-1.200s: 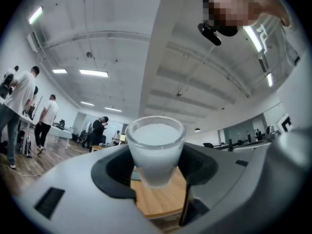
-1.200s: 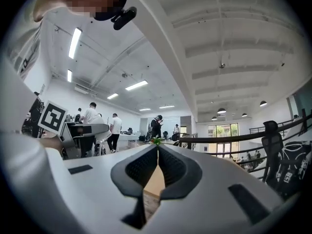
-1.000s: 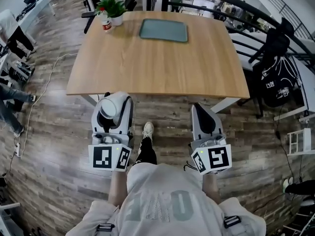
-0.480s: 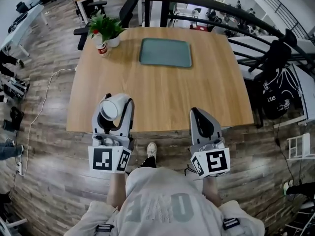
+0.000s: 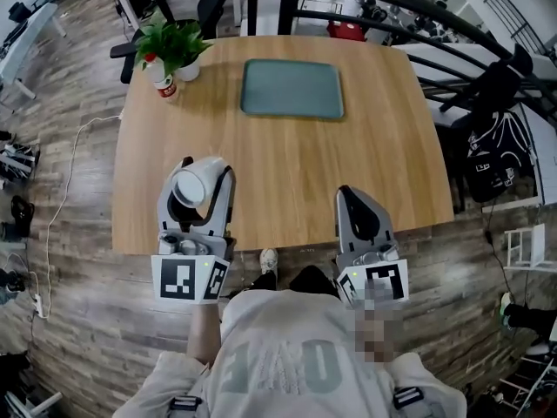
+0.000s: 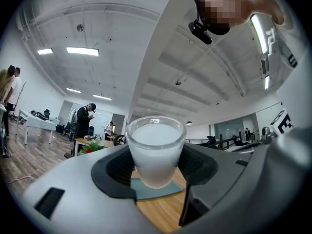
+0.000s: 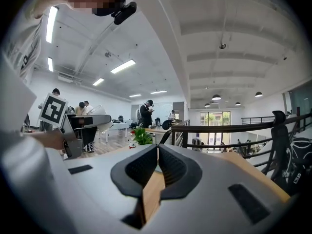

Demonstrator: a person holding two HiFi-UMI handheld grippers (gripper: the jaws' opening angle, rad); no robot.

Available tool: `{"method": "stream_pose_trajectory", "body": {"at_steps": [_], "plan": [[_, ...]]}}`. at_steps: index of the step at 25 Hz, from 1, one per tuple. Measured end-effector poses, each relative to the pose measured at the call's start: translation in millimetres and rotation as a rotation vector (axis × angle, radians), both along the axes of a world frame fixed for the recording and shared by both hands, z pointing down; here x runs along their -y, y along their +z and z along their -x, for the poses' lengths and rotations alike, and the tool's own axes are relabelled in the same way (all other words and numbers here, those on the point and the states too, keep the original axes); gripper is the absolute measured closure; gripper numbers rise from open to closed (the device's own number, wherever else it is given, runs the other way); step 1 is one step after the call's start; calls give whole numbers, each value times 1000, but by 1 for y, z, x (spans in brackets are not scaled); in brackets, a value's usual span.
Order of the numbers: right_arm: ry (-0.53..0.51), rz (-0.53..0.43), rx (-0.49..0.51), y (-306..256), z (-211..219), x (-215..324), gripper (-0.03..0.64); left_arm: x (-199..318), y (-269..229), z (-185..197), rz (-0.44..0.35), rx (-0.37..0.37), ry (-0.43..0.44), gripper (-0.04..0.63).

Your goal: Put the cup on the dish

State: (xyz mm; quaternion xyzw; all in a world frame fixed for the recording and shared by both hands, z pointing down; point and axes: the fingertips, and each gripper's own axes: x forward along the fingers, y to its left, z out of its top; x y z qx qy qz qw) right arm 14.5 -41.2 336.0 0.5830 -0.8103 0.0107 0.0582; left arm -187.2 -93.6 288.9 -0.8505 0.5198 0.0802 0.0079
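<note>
Head view, nearest first: pale shirt at the bottom edge. Just past it, over the near-left part of the worktop, left tongs spread fairly wide and clamped on a frosted glass cup. Cup upright between the pads, mouth up, clear at the rim and milky down the walls; inside pale, contents not to be told. Same grip plain in the left gripper view, dark pads pressing the cup's two sides.

Level with it, at the near-right edge of the worktop, right tongs closed tip to tip with nothing between. Only a sliver of wood seen through the wedge behind the tips in the right gripper view.

Farther on, well apart from the cup, toward the far middle of the worktop: grey-green rectangular dish, rounded corners, low raised rim, flat face wholly in sight.

At the far-left corner, leafy plant in a white pot, with a small red-labelled bottle just beside the pot.

Around and beyond the worktop: plank floor, and a dark jacket hung at the right.
</note>
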Motion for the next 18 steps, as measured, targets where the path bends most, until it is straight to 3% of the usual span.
{"method": "stream_pose_trajectory", "body": {"at_steps": [7, 10, 18], "plan": [[0, 36, 33, 9, -25, 33, 595, 34, 11, -28, 54, 0, 22, 337], [-41, 10, 57, 6, -34, 62, 595, 48, 15, -45, 61, 21, 20, 337], [-149, -74, 0, -20, -60, 140, 595, 102, 2, -90, 39, 39, -18, 337]]}}
